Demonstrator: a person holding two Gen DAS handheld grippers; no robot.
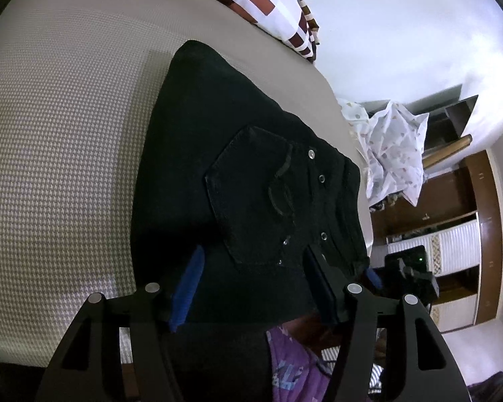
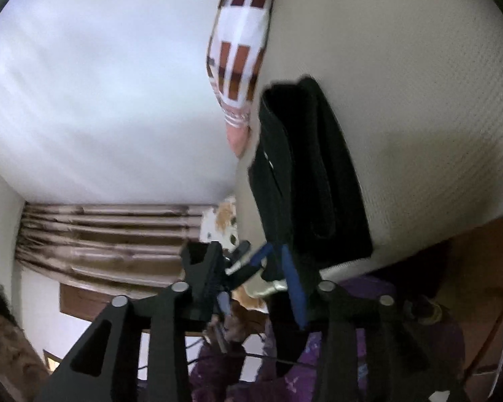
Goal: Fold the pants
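black pants (image 1: 251, 174) lie folded on my bed, a pale houndstooth-weave bedspread (image 1: 67, 167) filling the left half of the left wrist view; the pants run from the upper centre of that frame down to the bottom centre, back pocket facing up, with small metal rivets glinting near the waistband at right; my left gripper (image 1: 255, 281) sits at the lower centre of the frame, its jaws apart, one blue-padded finger (image 1: 187, 288) on the left and one dark finger on the right, both resting over the near end of the pants; the cloth lies flat between them and i see no pinch on it; a checked brown-and-white pillow (image 1: 268, 3) is at the top centre; crumpled white patterned cloth (image 1: 395, 147) hangs at the right, beside wooden shelving (image 1: 466, 201); a purple sleeve (image 1: 295, 365) shows at the bottom.

in the right wrist view, which is blurred, the pants (image 2: 315, 174) appear as a thick dark stack from the centre down to lower centre, on the bedspread (image 2: 419, 100) at right; my right gripper (image 2: 251, 268) is at lower centre with its jaws partly parted, nothing clamped between them, the blue finger (image 2: 295, 288) just beside the near edge of the stack; whether it touches the cloth i cannot tell; the pillow (image 2: 241, 50) is at the top centre, brown curtains (image 2: 100, 234) at lower left.
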